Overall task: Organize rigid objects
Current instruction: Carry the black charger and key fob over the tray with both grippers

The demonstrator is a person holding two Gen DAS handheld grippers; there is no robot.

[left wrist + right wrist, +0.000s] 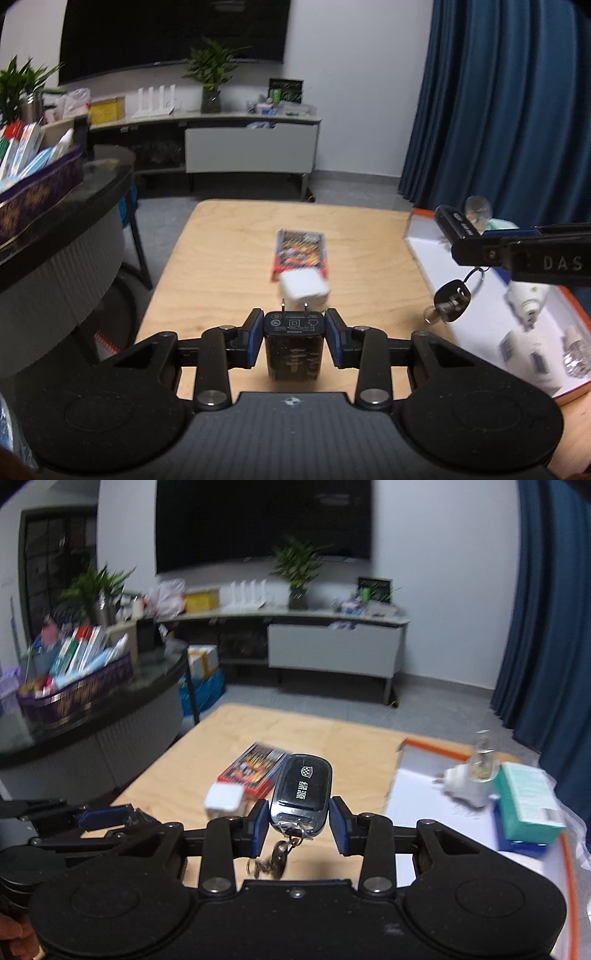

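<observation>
My left gripper (294,325) is shut on a black wall charger (294,343), held upright with its prongs pointing away, just above the wooden table (221,258). Beyond it a white charger (303,286) lies against a colourful card box (300,253). My right gripper (299,816) is shut on a black key fob (303,788), lifted off the table, with keys (277,856) dangling from its ring. In the left wrist view the fob (452,221) and keys (450,301) hang near the open box's left wall.
An open white box with an orange rim (424,747) sits at the table's right, holding a white plug with a bulb (465,786), a teal carton (528,801) and small clear items (576,356). A dark counter with a purple basket (40,188) stands to the left.
</observation>
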